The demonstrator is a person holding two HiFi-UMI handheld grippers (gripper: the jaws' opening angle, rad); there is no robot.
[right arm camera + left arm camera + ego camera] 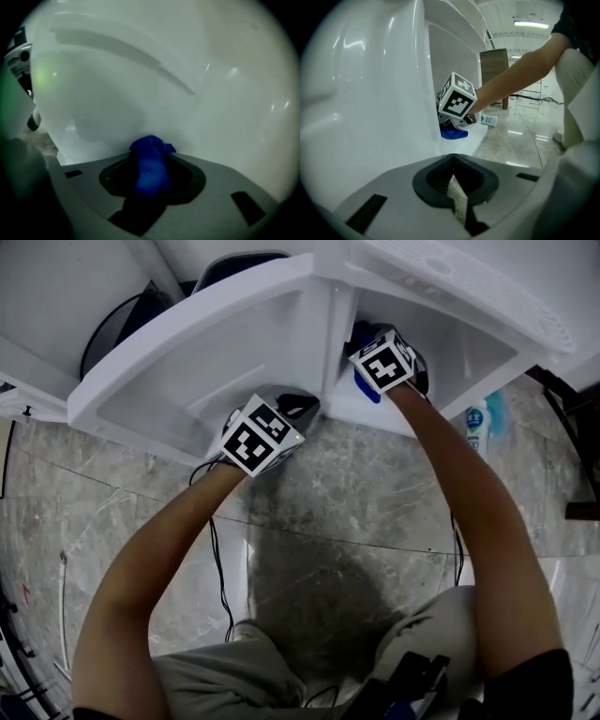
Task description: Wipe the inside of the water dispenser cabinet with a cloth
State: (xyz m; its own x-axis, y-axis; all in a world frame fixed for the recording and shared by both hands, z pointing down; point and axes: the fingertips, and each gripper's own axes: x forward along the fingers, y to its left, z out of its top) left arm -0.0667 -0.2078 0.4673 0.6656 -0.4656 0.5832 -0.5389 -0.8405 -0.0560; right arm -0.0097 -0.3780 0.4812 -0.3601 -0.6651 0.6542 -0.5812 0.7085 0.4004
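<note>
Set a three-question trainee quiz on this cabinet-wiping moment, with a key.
1. Which holds the crumpled blue cloth? A: left gripper. B: right gripper.
2. True or false: the left gripper's jaws stand wide apart.
3. What is the right gripper reaching into?
Key: 1 B. 2 False; they are shut, with nothing between them. 3 The white plastic water dispenser cabinet.

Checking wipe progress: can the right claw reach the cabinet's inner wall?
Probably yes: the right claw, gripping the blue cloth, is inside the cabinet with its wall directly ahead, nothing between.
</note>
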